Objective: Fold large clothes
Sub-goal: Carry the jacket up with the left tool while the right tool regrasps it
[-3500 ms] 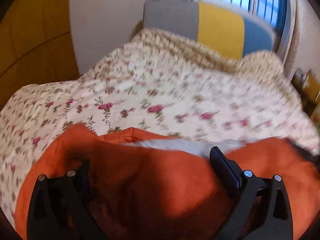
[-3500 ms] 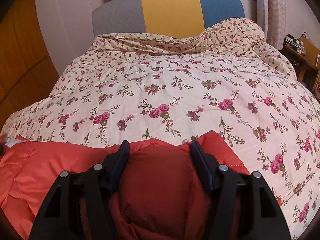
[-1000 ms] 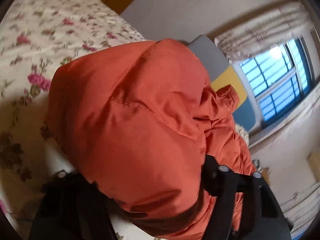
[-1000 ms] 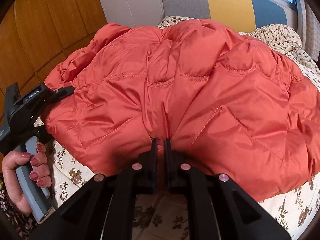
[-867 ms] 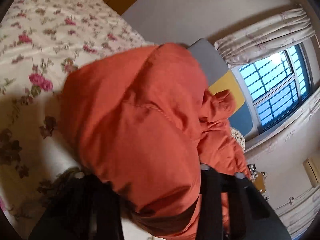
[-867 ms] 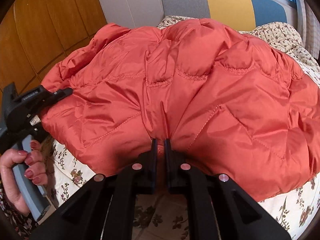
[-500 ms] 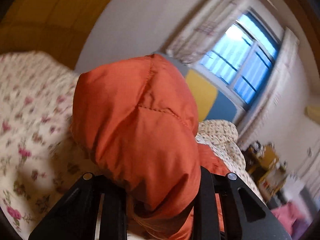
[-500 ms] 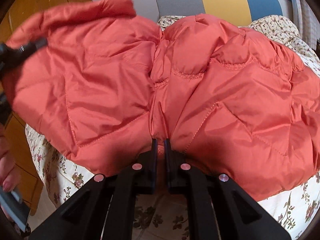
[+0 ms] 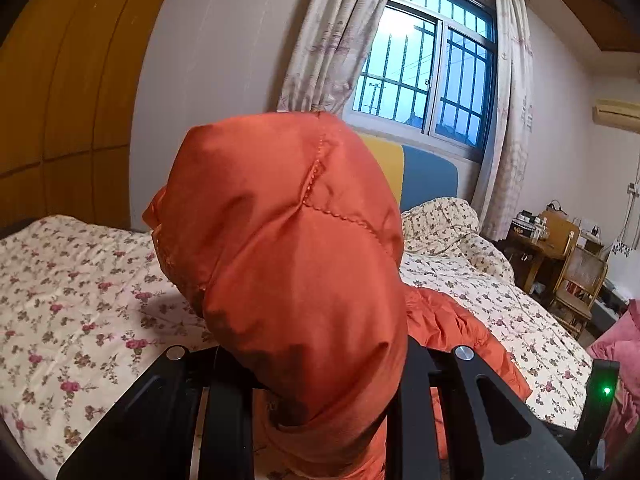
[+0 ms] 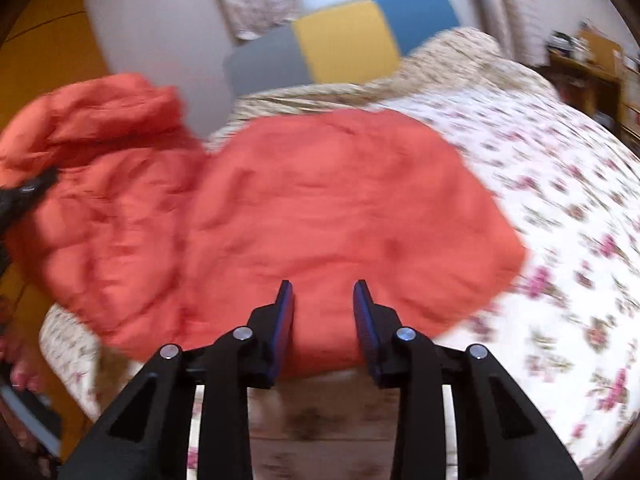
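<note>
Left wrist view: one orange puffer jacket [image 9: 296, 264], one floral quilt [image 9: 80, 300] under it, two curtains [image 9: 320, 40]. Left gripper [image 9: 320, 420] clamped narrow on a raised jacket fold. Right gripper [image 10: 323, 312]: jaws just opened to a moderate gap, pads clear of fabric, jacket edge below and between them on the quilt.

I see the puffy orange quilted down jacket [image 10: 340, 216] spread across the near left of the bed, its left end [image 9: 288, 264] bunched and lifted clear.
</note>
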Motion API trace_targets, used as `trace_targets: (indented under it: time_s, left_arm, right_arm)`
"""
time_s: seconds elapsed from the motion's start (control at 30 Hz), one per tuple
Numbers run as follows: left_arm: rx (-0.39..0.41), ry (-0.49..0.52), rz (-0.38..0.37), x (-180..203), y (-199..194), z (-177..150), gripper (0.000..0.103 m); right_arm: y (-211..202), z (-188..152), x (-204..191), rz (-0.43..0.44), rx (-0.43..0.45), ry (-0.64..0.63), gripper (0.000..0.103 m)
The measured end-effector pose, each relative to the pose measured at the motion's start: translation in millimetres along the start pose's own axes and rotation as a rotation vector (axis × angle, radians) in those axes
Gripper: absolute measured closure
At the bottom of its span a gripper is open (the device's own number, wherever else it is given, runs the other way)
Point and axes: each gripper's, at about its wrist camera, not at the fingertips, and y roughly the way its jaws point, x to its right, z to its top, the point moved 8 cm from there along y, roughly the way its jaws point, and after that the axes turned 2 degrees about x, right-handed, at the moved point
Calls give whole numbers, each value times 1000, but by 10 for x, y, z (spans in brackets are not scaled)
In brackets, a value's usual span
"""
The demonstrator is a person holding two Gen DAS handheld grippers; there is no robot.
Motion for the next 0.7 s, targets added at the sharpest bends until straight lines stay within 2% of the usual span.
trace_targets:
  time_s: [0.03, 0.17, 0.27, 0.4, 0.6, 0.7]
  left_arm:
    - [1, 5, 0, 2, 9, 9, 80]
    - [7, 60, 1, 205, -4, 14, 80]
    - [3, 94, -8, 364, 16, 16, 80]
    - [-3, 135, -17, 549, 72, 3, 80]
    - [-11, 210, -45, 867, 154, -100, 80]
    - [-25, 255, -56, 1028, 224, -167, 80]
  right_arm:
    - [42, -39, 6, 8, -20, 4, 76]
    - [117, -21, 25, 24, -9, -15, 76]
    - [10, 24, 103, 84, 20, 66, 72]
    - [-260, 179, 381, 42, 112, 121, 71]
    - [-344, 173, 650, 32, 112, 193, 72]
    - [-380, 180, 643, 31, 118, 196, 72]
